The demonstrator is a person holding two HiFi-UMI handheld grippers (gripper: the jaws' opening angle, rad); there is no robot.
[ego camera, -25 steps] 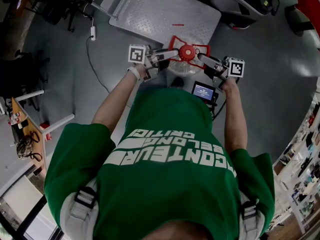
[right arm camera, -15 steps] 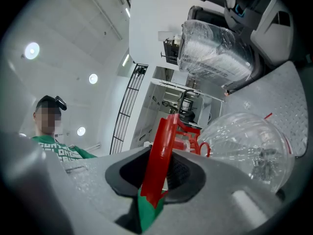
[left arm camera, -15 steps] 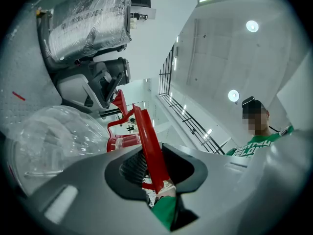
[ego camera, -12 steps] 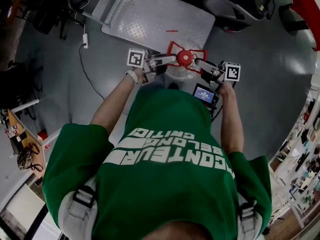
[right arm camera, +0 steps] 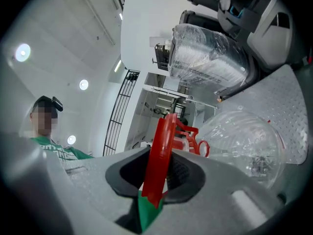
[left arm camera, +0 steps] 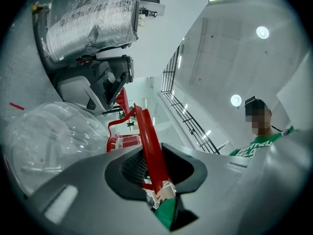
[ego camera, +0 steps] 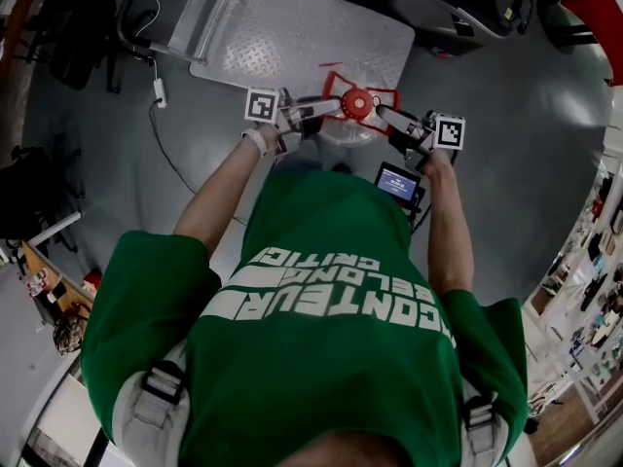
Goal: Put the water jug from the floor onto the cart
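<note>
Grey floor under everything. The cart, with a checker-plate deck, is straight ahead of both grippers, its near edge just past their tips. A person in a green shirt is behind the grippers, arms stretched forward. The clear water jug is between the two grippers, up against the cart's near edge; can't tell if it touches the deck or the floor. The left gripper comes in from the jug's left and the right gripper from its right, tips pointing at each other across the red cap. Both are clamped on the jug's red handle, jaws about half closed with the thin handle plate pinched between the pads, and both have just squeezed in a touch. A small lit screen is just behind the right gripper, at the person's waist.
</note>
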